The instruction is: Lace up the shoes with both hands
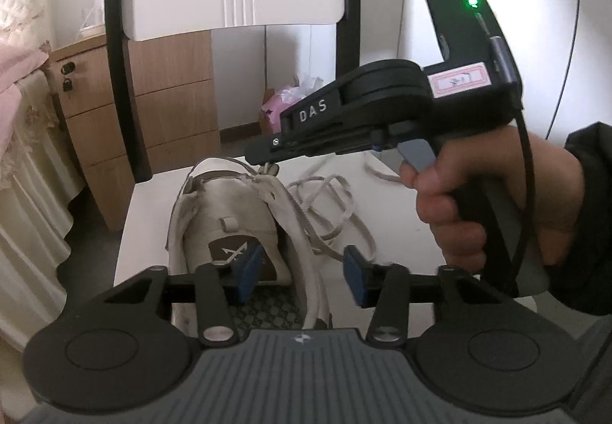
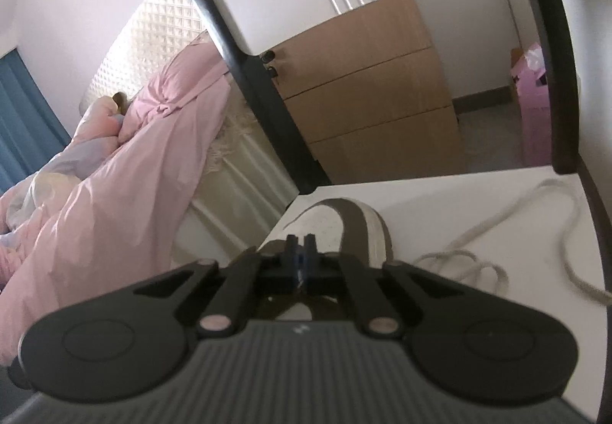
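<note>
The white counter (image 1: 390, 202) is the biggest thing here, and the shoe (image 1: 229, 209) sits on it with its toe pointing away from the left gripper's camera. The shoe is pale and open at the top, so its tongue (image 1: 229, 232) shows. No lace crosses the tongue yet.

The lace (image 1: 336, 209) lies in loose loops on the counter, just beside the shoe on its right side. One part of it runs up to the front of the shoe.

The person's right hand (image 1: 478, 202) holds the right gripper (image 1: 264, 158) down at the front holes of the shoe. This gripper is clenched tight, and it seems to pinch the thin end of the lace there, though the end is very small.

The left gripper (image 1: 302, 274) is low and near the heel end. It is released, with one pad over the tongue and one pad outside the shoe, so the shoe's side wall is between them and nothing is squeezed.

This looks like the very start of the lacing job — getting the lace end through a front hole. The next move likely needs the left gripper to hold the shoe steady while the right one pushes the tip through and pulls it out the other side — slowly, so the small tip does not slip
</note>
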